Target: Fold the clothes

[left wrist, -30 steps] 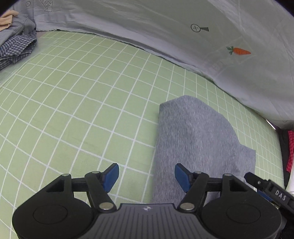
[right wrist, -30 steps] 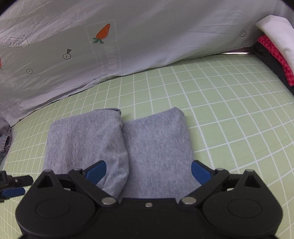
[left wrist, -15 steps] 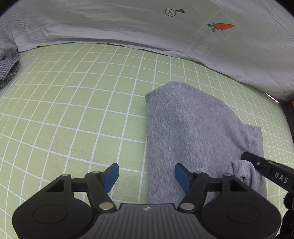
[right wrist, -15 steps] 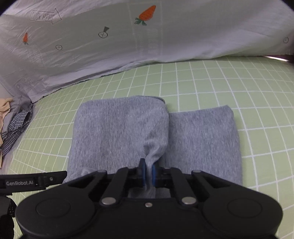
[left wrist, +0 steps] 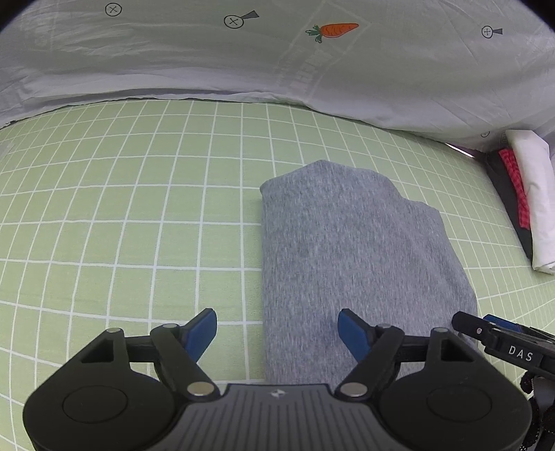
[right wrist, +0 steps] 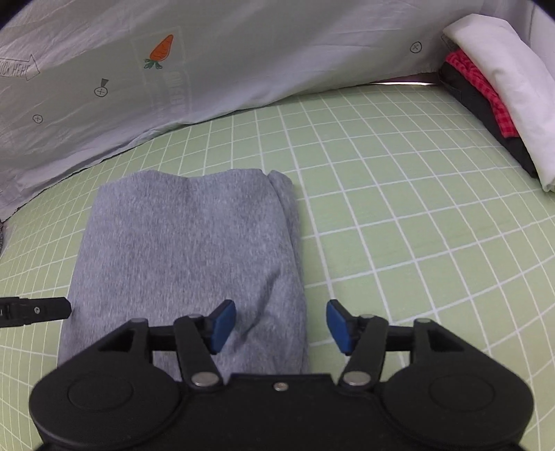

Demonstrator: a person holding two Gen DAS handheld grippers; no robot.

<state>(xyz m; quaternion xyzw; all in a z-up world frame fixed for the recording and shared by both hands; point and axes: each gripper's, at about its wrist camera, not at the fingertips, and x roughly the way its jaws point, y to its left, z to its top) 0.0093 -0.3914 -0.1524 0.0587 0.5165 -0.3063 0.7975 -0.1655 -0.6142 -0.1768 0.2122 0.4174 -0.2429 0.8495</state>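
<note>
A grey garment [left wrist: 350, 249] lies folded into a narrow rectangle on the green grid sheet [left wrist: 138, 215]. My left gripper [left wrist: 277, 333] is open, its jaws astride the garment's near left edge, holding nothing. In the right wrist view the same garment [right wrist: 187, 249] lies flat, its right side doubled over. My right gripper [right wrist: 281, 324] is open over the garment's near right edge and holds nothing. The tip of the other gripper shows at each view's side.
A stack of folded clothes [right wrist: 499, 93], white over red check over black, lies at the right; it also shows in the left wrist view [left wrist: 530, 197]. A pale sheet with a carrot print [left wrist: 333, 31] rises along the back.
My right gripper was shut on a fold of the grey garment; it has carried that flap across and opened. The garment now lies as one narrower stack. The left gripper stayed open.
</note>
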